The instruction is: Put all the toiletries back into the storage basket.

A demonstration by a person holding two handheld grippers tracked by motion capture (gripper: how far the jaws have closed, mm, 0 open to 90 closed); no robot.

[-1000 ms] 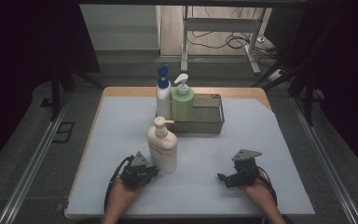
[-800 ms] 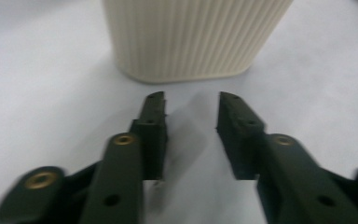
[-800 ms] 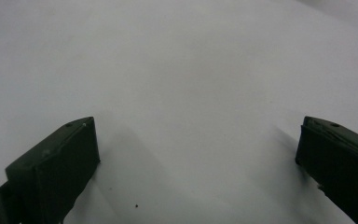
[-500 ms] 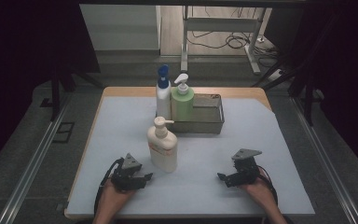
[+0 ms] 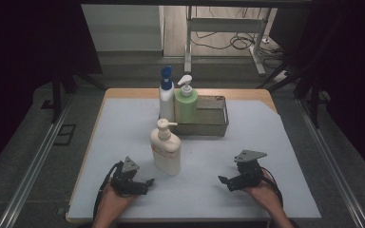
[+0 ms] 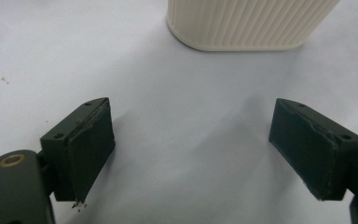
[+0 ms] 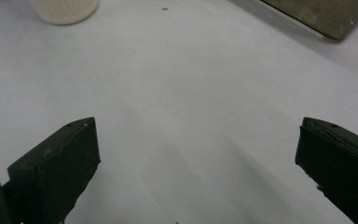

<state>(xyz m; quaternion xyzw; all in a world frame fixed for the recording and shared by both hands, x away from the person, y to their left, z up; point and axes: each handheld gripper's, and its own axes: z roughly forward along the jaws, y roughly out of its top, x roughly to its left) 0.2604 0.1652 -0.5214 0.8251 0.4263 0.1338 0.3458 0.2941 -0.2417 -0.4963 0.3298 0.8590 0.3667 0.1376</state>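
Note:
A cream pump bottle [image 5: 165, 151] stands upright on the pale table mat [image 5: 123, 123], in front of the basket. My left gripper [image 5: 146, 184] lies low on the mat just to the bottle's front left, apart from it. Its jaws have just been opening and now stand wide, with nothing between them. In the left gripper view [image 6: 191, 154] the bottle's ribbed base [image 6: 247, 23] is a short way ahead of the pads. My right gripper [image 5: 223, 183] rests near the front right, open and empty [image 7: 198, 163], with the bottle's base [image 7: 65, 9] far off at its upper left.
A metal mesh basket [image 5: 214, 122] sits at the back middle with a green pump bottle [image 5: 186, 103] inside its left end. A white bottle with a blue cap [image 5: 166, 95] stands at the basket's left. The basket's corner [image 7: 321, 14] is ahead of the right gripper.
The left gripper has drawn back a little from the cream bottle toward the front left. The right gripper has kept still.

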